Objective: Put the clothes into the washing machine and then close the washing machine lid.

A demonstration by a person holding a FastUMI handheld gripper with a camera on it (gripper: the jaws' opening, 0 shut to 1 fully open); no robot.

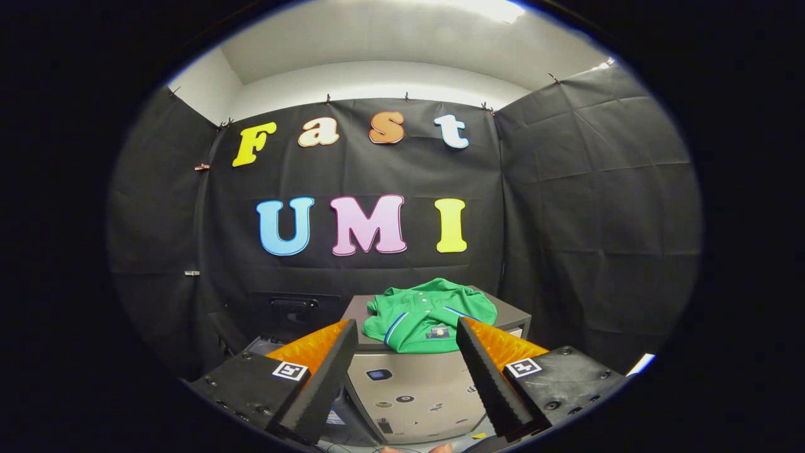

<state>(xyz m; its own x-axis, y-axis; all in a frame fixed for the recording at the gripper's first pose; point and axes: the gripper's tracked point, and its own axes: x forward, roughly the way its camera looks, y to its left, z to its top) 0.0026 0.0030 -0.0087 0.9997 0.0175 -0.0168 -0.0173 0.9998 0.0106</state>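
A green shirt [425, 314] with blue-and-white trim lies crumpled on the flat top of a grey washing machine [409, 390]. The machine stands just ahead of my fingers, its front panel with small buttons facing me. My gripper [407, 333] is open, its two fingers spread wide with nothing between them. The shirt sits beyond the fingertips, in line with the gap, and nothing touches it. Whether the lid is up or down I cannot make out from here.
Black cloth walls close the booth behind and on both sides of the machine. A dark box-like thing [292, 311] sits low against the back wall, left of the machine. White wall and ceiling show above the cloth.
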